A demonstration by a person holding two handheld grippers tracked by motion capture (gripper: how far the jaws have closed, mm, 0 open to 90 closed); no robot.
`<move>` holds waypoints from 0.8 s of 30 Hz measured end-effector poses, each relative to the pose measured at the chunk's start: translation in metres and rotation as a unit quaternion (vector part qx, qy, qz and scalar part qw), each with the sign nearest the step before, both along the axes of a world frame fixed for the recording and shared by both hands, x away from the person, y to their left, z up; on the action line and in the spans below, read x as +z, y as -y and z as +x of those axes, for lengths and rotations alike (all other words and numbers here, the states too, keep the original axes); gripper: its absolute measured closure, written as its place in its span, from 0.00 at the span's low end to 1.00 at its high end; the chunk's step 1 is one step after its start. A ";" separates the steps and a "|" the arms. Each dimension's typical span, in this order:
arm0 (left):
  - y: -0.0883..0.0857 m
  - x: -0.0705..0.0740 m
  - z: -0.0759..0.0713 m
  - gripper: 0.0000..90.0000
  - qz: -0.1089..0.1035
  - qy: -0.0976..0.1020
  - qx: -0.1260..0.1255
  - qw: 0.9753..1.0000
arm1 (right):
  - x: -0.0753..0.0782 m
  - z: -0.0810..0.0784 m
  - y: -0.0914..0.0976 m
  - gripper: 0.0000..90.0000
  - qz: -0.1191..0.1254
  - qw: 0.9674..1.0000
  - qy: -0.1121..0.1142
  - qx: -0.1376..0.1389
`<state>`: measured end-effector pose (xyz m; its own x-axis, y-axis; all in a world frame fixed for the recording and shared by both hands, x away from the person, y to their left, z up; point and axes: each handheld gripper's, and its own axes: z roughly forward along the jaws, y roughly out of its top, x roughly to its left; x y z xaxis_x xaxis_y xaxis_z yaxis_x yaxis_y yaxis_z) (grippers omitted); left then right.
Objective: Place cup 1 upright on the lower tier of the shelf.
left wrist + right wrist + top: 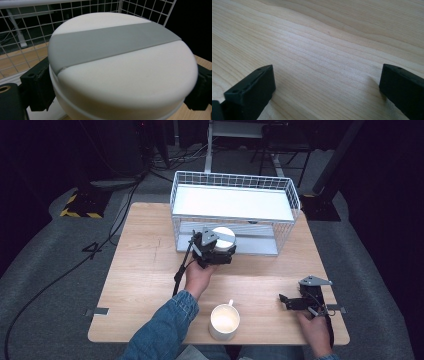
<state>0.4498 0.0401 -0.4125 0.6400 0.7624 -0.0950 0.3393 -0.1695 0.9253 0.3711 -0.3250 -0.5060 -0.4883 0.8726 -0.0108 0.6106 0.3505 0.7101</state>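
At the front edge of the wire rack [235, 195], my left gripper [216, 251] has its jaws closed around a round white container [122, 72] with a grey band across its lid. The container sits at the mouth of the rack's lower shelf, and I can't tell whether it rests on the shelf or hangs just above it. In the left gripper view the two black jaws press on opposite sides of its body, below the lid seam. I judge it a stiff, smooth thing, probably plastic or ceramic and fairly slippery, so the widest part of the body is the sound place to hold, never the lid, which might lift off. Its weight I cannot read; I would carry it level in case it is full. My right gripper [295, 302] rests low near the right edge of the surface [150, 285], jaws wide apart and holding nothing. A white mug [224, 321] stands near the front edge.
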 end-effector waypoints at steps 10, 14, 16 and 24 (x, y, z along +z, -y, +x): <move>0.010 -0.007 0.022 0.08 0.000 0.000 0.029 1.000 | 0.000 0.000 0.000 0.00 0.000 1.000 0.000 0.000; 0.015 -0.011 0.027 0.08 -0.002 0.001 0.037 0.999 | 0.000 0.000 0.000 0.00 0.000 1.000 0.000 0.000; 0.017 -0.014 0.030 0.08 -0.003 0.000 0.039 0.999 | 0.000 0.000 0.000 0.00 0.000 1.000 0.000 0.000; 0.024 -0.026 0.040 0.08 0.003 -0.002 0.045 0.999 | 0.000 0.000 0.000 0.00 0.000 1.000 0.000 0.000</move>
